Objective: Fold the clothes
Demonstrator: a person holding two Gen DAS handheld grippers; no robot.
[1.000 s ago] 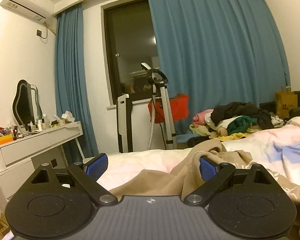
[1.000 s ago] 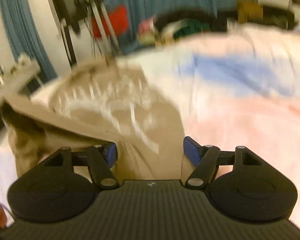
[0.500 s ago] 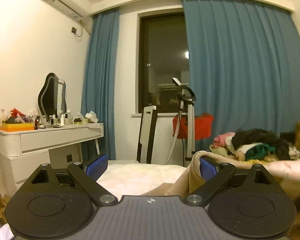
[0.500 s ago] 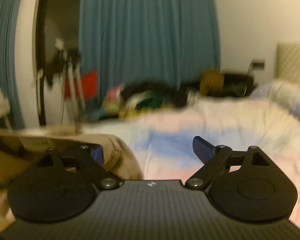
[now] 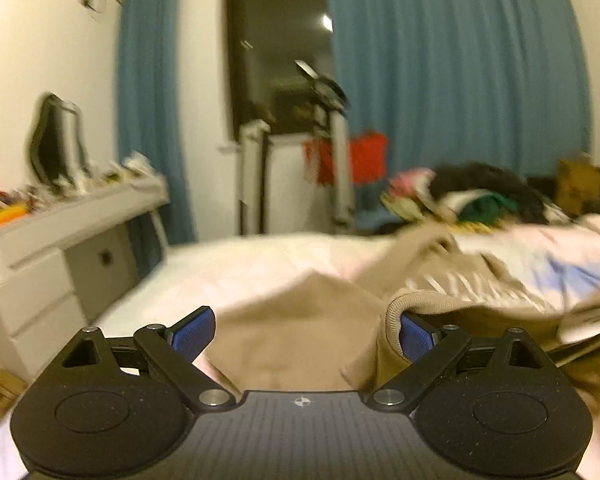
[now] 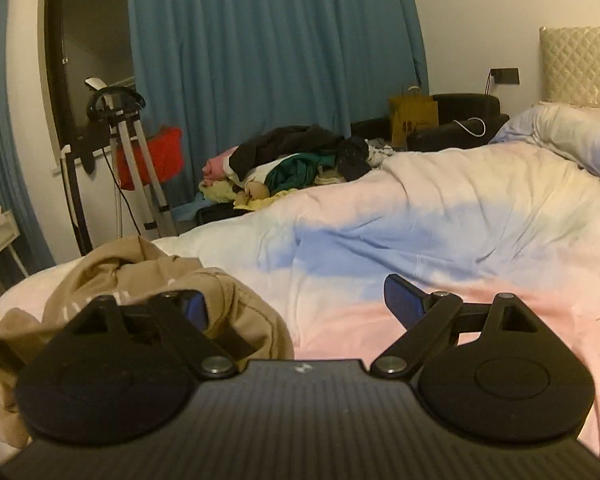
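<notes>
Now left gripper point(image 5: 306, 330) dropped back toward bed point(image 6: 440, 216); both grippers wide, tan garment point(image 5: 296, 320) merely draped over fingers, still unfolded.

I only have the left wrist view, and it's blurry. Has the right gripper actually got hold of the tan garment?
Observer: No. The right gripper is open, and the tan garment is only draped over its left finger, not pinched.
Operator: What's by its other finger?
Observer: Only the pastel duvet lies beyond it. That finger carries no cloth.
Operator: Anything further right on the bed?
Observer: A pillow below a quilted headboard.
</notes>
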